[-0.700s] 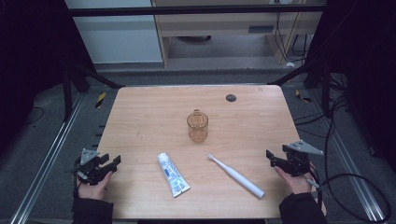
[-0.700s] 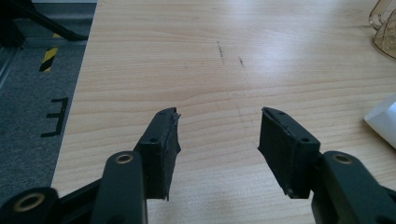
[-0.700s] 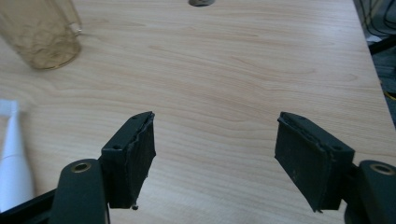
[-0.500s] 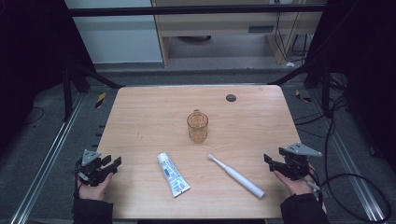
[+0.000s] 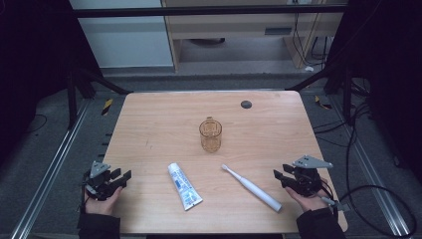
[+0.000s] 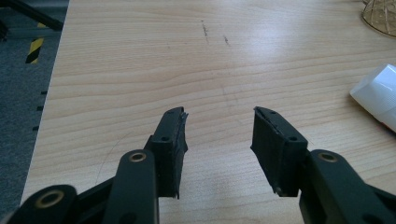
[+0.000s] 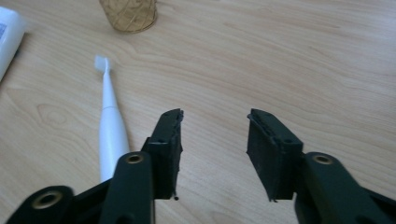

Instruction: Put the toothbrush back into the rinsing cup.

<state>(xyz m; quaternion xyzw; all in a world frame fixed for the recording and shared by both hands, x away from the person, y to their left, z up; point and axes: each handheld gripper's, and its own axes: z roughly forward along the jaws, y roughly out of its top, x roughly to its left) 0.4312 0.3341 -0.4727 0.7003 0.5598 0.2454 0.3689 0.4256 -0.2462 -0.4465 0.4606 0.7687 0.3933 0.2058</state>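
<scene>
An amber glass mug (image 5: 210,134) stands upright at the middle of the wooden table (image 5: 164,119). Nearer me lie a white toothpaste tube (image 5: 184,185) and a white electric toothbrush (image 5: 251,187), its head pointing toward the mug. My left gripper (image 5: 117,178) rests open at the table's front left, with bare wood between its jaws (image 6: 219,126); the tube (image 6: 378,95) lies off to its right. My right gripper (image 5: 279,178) stands open at the front right (image 7: 215,126), holding nothing. The toothbrush (image 7: 111,130) lies just left of its left jaw, and the mug (image 7: 128,14) is farther ahead.
A small dark round spot (image 5: 246,104) marks the table's far right part. Metal frame rails (image 5: 59,164) run along both sides on the grey floor, with yellow-black tape (image 5: 107,106) at the left. Dark curtains and cabinets stand behind.
The right gripper has shifted a little to the left, toward the toothbrush's handle end. The left gripper has barely moved, and the objects lie as before.
</scene>
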